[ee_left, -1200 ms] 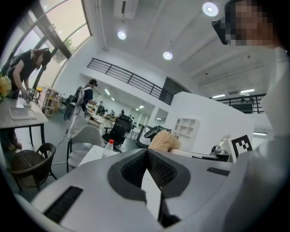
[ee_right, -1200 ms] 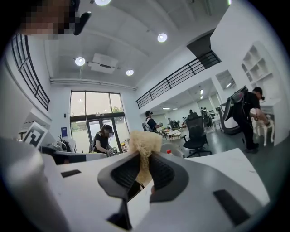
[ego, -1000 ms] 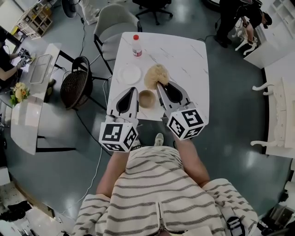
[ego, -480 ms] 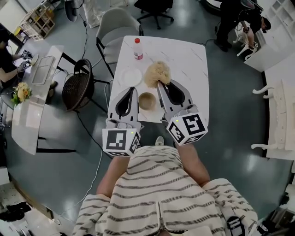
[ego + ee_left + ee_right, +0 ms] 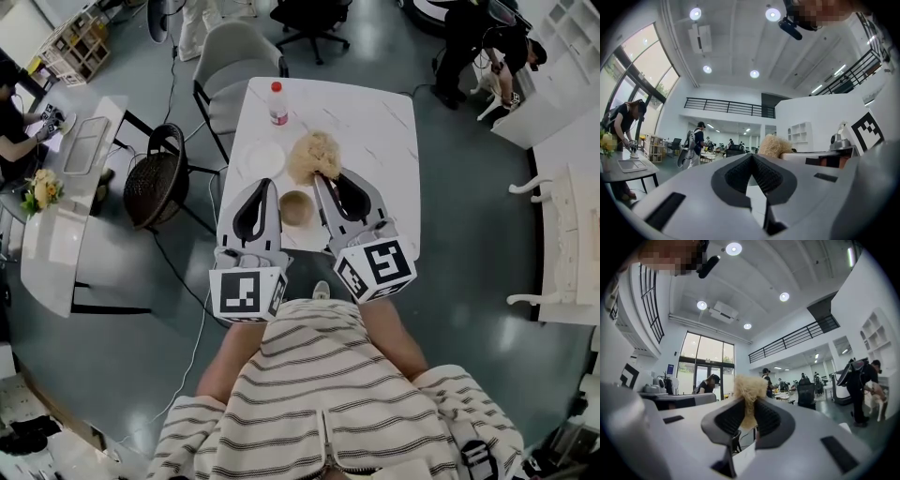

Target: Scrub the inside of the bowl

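Right gripper [image 5: 748, 402] on loofah [image 5: 749, 386], as before

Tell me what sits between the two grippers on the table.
The head view shows a small tan bowl between the left gripper and the right gripper, whose jaws clamp a straw-coloured scrubber.

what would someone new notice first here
Two grippers with marker cubes fill the middle of the head view. The right gripper is clamped on a shaggy tan scrubber at the middle of the white table. The left gripper, shut and empty, is beside the small bowl that stands between the two.
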The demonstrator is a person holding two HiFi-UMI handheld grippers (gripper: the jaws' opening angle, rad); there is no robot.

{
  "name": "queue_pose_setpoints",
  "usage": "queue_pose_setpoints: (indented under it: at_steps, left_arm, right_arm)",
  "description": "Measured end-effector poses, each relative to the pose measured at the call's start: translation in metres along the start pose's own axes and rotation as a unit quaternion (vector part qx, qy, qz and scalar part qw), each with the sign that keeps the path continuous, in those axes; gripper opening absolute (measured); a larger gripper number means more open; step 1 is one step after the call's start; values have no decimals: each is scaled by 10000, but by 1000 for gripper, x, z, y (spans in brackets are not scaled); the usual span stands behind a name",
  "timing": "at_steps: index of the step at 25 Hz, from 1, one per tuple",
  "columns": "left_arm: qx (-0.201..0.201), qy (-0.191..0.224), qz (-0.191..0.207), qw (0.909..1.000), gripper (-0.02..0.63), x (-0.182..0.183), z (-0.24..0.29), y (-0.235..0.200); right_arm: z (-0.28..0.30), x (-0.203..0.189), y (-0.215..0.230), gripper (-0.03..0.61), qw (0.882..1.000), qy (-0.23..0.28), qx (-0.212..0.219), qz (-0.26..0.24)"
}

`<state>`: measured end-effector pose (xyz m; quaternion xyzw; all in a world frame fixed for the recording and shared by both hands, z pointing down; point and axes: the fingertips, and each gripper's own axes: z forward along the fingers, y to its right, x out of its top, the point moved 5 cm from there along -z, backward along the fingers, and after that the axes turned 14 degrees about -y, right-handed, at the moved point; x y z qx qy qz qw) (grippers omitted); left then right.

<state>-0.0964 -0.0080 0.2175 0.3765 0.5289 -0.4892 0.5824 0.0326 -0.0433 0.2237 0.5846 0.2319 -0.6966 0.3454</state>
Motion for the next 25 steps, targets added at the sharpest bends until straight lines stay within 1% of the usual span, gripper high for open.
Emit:
queue_pose_setpoints:
  at_steps: [3,8,20,25]
  left_arm:
    - [77,29,30,10000,5,0,-3,-1]
    - [92,48,55,9999,5,1,-5,-2]
    - [0,87,45,10000,5,0,1,-5]
    - [-28,29,-6,10000,5,-4,3,-9]
  right_arm:
    - [0,1,-4,69,9999,-20,-12,-138]
    - [-1,2,-9,70,9998,23,-14,-203]
    - [4,4,-12,71,9997,68,-23,-243]
    - [6,4,-14,69,9996,66,-33,-281]
